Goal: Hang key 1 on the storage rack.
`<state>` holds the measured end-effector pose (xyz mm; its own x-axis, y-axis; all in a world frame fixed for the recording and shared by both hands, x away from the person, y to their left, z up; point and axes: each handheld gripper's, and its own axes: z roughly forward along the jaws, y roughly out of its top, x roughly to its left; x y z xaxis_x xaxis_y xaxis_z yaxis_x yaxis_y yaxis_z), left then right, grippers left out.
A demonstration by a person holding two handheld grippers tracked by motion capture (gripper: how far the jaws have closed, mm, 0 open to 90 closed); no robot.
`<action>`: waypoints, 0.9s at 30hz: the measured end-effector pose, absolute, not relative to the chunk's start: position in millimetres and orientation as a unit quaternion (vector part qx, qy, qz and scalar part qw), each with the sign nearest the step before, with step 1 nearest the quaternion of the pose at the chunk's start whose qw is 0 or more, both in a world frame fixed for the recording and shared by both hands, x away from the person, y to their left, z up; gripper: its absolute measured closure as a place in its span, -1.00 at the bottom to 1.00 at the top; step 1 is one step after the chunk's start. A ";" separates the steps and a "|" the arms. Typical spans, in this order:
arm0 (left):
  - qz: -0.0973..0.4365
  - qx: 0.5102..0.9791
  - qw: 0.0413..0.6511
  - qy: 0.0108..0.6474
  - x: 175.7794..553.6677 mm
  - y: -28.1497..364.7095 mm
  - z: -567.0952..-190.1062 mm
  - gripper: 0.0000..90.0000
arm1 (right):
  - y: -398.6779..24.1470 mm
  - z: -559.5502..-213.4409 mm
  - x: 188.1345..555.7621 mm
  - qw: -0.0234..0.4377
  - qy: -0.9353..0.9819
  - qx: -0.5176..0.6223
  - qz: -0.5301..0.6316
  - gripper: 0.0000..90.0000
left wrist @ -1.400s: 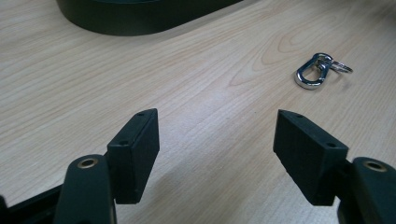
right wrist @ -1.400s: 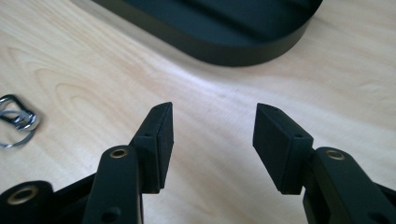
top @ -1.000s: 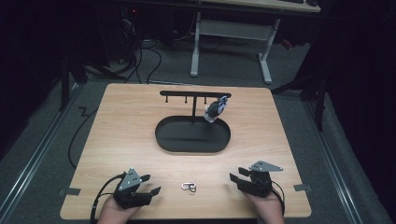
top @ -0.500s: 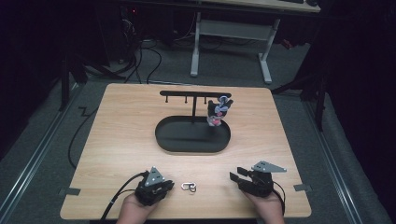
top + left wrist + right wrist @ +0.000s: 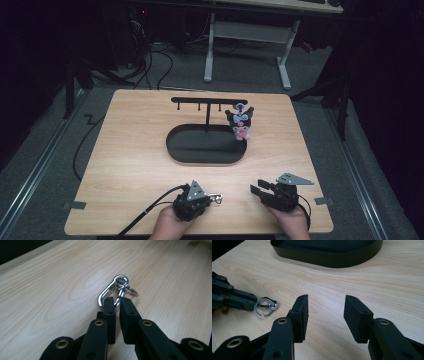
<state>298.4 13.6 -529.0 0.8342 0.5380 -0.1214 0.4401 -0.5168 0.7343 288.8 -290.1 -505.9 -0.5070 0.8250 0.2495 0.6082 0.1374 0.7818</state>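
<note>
A silver carabiner [image 5: 110,291] with a small key ring [image 5: 131,290] lies on the wooden table near the front edge, seen from above as the carabiner [image 5: 216,199]. My left gripper [image 5: 117,301] is shut on its near end, jaws almost together; in the high view the left gripper [image 5: 206,199] points right at it. My right gripper [image 5: 326,305] stands open a hand's width to the right with nothing between its jaws, which have just been closing a little. From its view the key ring [image 5: 263,307] sits at the left gripper's tips [image 5: 249,303].
A black oval tray [image 5: 180,150] stands mid-table with a black hook rack [image 5: 209,100] rising from it. A small black, white and pink plush [image 5: 240,124] hangs at the rack's right end. The right gripper [image 5: 256,189] rests near the front right edge.
My left hand has slid right along the front edge to the carabiner and its jaws have shut on it. The hanging plush has swung and turned. The right hand has stayed put.
</note>
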 end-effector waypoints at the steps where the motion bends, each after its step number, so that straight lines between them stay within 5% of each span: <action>1: 0.060 0.870 0.403 0.277 299.5 7.6 -528.8 0.86 | -290.9 -505.7 288.7 0.120 0.742 0.485 0.447 0.23; 12: 0.057 0.877 0.407 0.248 309.5 -45.5 -525.8 0.88 | -293.6 -506.3 289.2 0.118 0.741 0.486 0.448 0.23; 19: 0.082 0.862 0.418 0.275 306.9 -1.4 -516.2 0.84 | -289.8 -508.4 289.7 0.108 0.744 0.483 0.449 0.24; 22: 0.103 0.854 0.413 0.300 305.4 41.3 -518.9 0.81 | -282.2 -509.4 290.3 0.103 0.751 0.474 0.447 0.41; 24: 0.121 0.845 0.403 0.330 299.5 85.5 -522.8 0.72 | -268.7 -509.8 288.7 0.104 0.767 0.455 0.440 0.79; 27: 0.132 0.836 0.401 0.350 294.4 115.5 -525.8 0.55 | -256.6 -509.1 287.0 0.106 0.777 0.443 0.435 1.00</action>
